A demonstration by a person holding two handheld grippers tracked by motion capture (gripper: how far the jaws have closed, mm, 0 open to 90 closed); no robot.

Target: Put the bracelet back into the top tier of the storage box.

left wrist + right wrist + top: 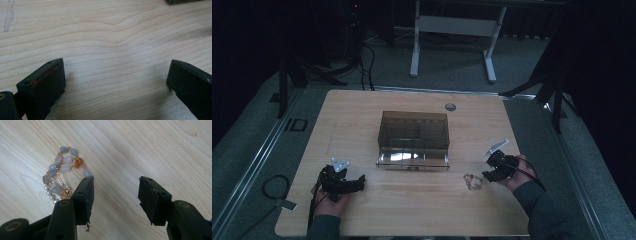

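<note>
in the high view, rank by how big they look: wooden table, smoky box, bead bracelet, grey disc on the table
1. light wooden table
2. smoky translucent plastic box
3. pastel bead bracelet
4. small grey disc, close to the bracelet in size

One beaded bracelet [61, 173], possibly two tangled strands; one smoky plastic box [413, 138]; two grippers.

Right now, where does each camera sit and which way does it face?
High view: above the person's side, facing forward and down on the table; forearms, both hand-held grippers, box.
Left gripper view: on the left hand-held gripper, looking down at bare wood; jaws apart.
Right gripper view: on the right hand-held gripper, open beside the bead bracelet.
Shared: high and right views both show the bracelet.
</note>
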